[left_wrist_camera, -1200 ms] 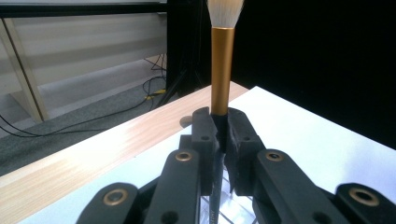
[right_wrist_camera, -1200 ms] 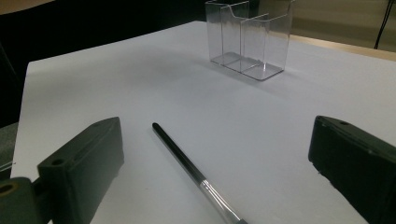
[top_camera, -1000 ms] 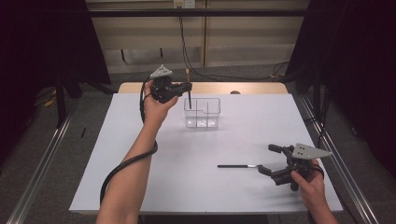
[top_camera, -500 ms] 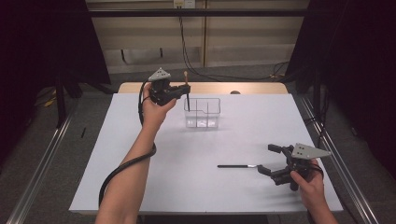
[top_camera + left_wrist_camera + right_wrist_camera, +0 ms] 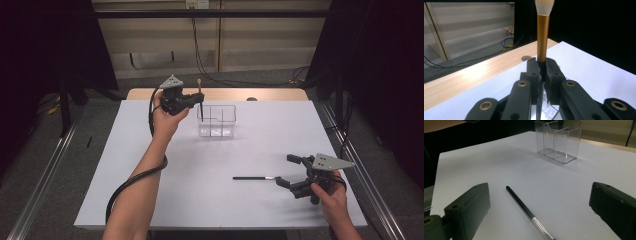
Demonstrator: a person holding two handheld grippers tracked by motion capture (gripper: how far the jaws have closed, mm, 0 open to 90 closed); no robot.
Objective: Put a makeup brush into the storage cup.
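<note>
High view: left gripper [image 5: 199,104] upper centre, clamped on gold-ferruled white-bristled makeup brush [image 5: 542,37] upright over clear plastic compartment organiser [image 5: 216,120]; right gripper [image 5: 289,170] lower right, jaws apart around thin black brush [image 5: 253,178].

Bright overhead light, dark surroundings (near jaws slightly blurred).

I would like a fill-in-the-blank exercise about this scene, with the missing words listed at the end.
1. The left claw is shut on a makeup brush whose bristles point ____.
2. The right claw is ____, its jaws either side of the thin black brush lying on the white table.
3. The clear organizer stands nearer the ____ claw.

Missing words: up; open; left
</note>
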